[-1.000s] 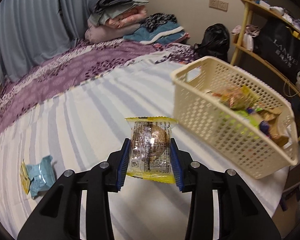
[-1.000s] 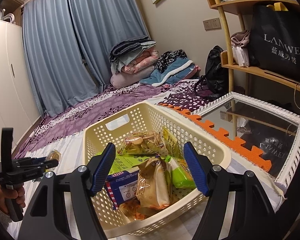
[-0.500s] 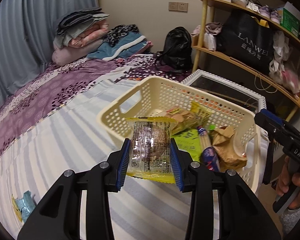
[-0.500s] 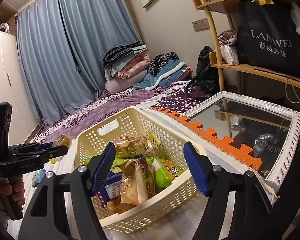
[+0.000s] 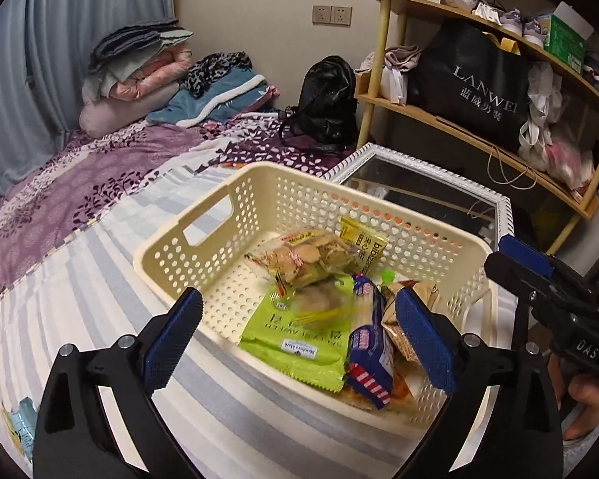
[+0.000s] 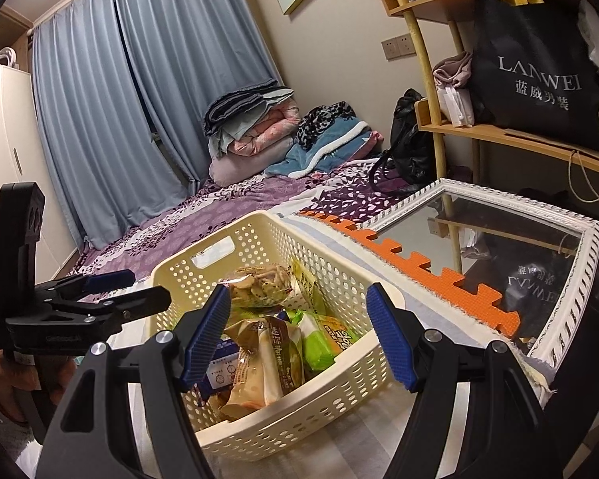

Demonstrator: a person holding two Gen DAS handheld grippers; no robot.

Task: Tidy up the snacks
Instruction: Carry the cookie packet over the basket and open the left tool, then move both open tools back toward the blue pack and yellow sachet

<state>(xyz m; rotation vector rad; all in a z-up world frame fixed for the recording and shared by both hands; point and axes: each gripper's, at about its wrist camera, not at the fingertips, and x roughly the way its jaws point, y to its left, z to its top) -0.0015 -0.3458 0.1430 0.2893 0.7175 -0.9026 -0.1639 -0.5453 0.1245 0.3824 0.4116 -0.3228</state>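
Left gripper [image 5: 299,335]: jaws opening, spread wide, pads touching nothing. A blurred snack packet [image 5: 319,305] shows between and beyond the pads, clear of both, over the green packet [image 5: 299,335] in the basket.

Right gripper [image 6: 297,337]: jaws partly open, nothing gripped; the blue pads frame the near end of the basket without visibly touching it. Seen from the left wrist view, it stands at the basket's right end, held by a hand [image 5: 587,403].

Basket [image 5: 203,247]: cream plastic, perforated walls, cut-out handle at the far end. Rests on the striped bed sheet [image 5: 80,291]. Contents, heaped toward the near end:
- clear bag of biscuits [image 5: 307,257], toward the back;
- yellow packet [image 5: 361,241], upright beside it;
- green packet, lying flat;
- blue-and-white packet [image 5: 369,339], on its edge;
- brown packets [image 6: 267,359], nearest the right gripper.

Light blue packet [image 5: 24,431]: outside the basket, on the sheet, well apart, at the lower left edge of the left wrist view.

Surroundings: purple patterned bedspread [image 6: 203,227] beyond the sheet; folded bedding [image 6: 251,119] stacked at the blue curtain [image 6: 119,99]; a white-framed mirror [image 6: 499,239] lying flat beside the basket, orange foam edging [image 6: 419,267] between them; wooden shelves [image 6: 519,135] with a black bag [image 6: 539,76].
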